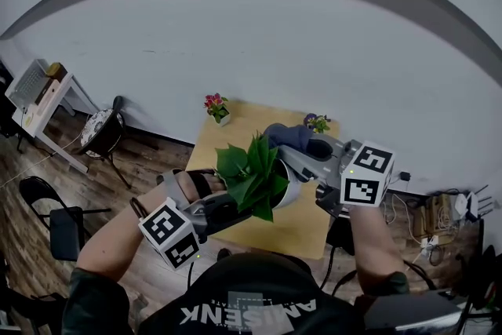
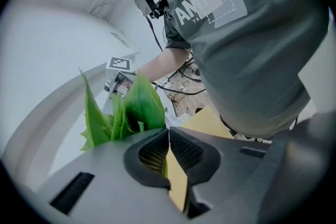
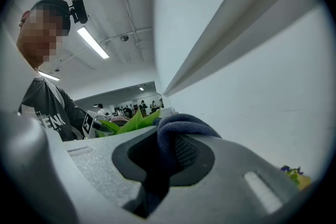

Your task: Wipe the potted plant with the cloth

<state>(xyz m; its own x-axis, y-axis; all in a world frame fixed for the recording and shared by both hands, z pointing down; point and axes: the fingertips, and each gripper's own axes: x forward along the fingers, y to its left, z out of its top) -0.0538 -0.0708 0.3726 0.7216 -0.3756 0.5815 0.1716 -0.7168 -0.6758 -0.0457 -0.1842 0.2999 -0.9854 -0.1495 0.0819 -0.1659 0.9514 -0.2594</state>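
Left gripper (image 2: 168, 157) is closed on a leaf (image 1: 255, 198) of the plant (image 1: 255, 167), which sits between the two grippers. Right gripper (image 3: 168, 152) clamps the cloth (image 3: 181, 127), held at its tip just above the foliage.

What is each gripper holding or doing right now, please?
Left gripper: closed, seemingly pinching a thin green leaf edge.
Right gripper: closed on the dark blue cloth.

Potted plant (image 1: 255, 172) showed green leaves in a white pot (image 1: 291, 191), the cloth (image 1: 284, 135) in the right gripper's (image 1: 306, 145) jaws was dark blue, and that gripper and the left gripper (image 1: 229, 204) were grey with black ribbed pads (image 2: 152, 152) and white cubes (image 1: 369, 175) bearing black squares, above a pale yellow table (image 1: 302, 227).
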